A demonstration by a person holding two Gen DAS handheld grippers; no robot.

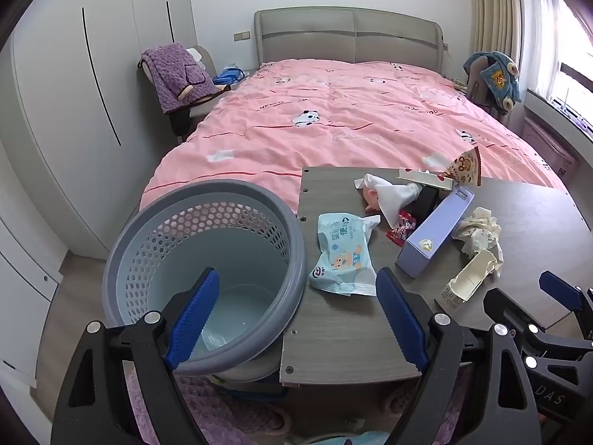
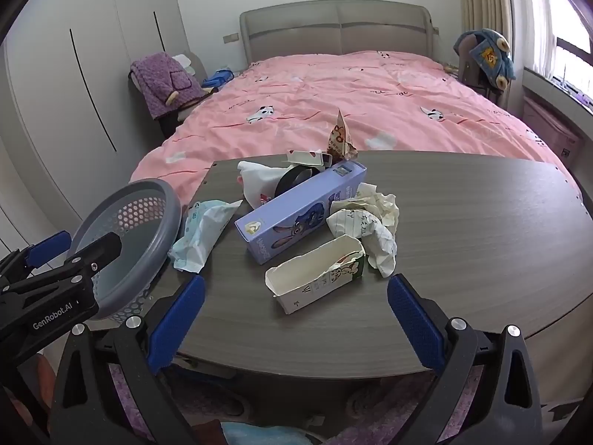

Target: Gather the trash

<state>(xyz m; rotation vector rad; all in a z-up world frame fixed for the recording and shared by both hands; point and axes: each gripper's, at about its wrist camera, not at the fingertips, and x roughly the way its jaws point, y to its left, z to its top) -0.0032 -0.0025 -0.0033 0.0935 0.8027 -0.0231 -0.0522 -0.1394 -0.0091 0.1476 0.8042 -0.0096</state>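
Perforated grey waste basket (image 1: 207,256), standing off the left edge of the bench (image 1: 344,330), with what looks like a clear liner at the bottom; left tool (image 1: 296,319), fingers spread wide, hovering over the basket rim and the bench's near left corner, nothing between them; light blue wet-wipe pack (image 1: 343,254), lying flat on the bench just beside the basket; white cloth or wrapper (image 1: 389,194) with a pink piece under it, farther back; small red wrapper (image 1: 402,228), touching the lilac box; lilac carton box (image 2: 296,215), lying on its side, diagonal across the bench; black roll (image 2: 292,180), behind the box; torn white carton (image 2: 315,278), open end up, nearest the right tool; crumpled paper (image 2: 370,230), touching the carton and the box; folded snack wrapper (image 2: 341,141), upright at the bench's far edge; right tool (image 2: 296,330), fingers spread wide, empty, over the near edge; pink bed (image 2: 333,96) beyond.
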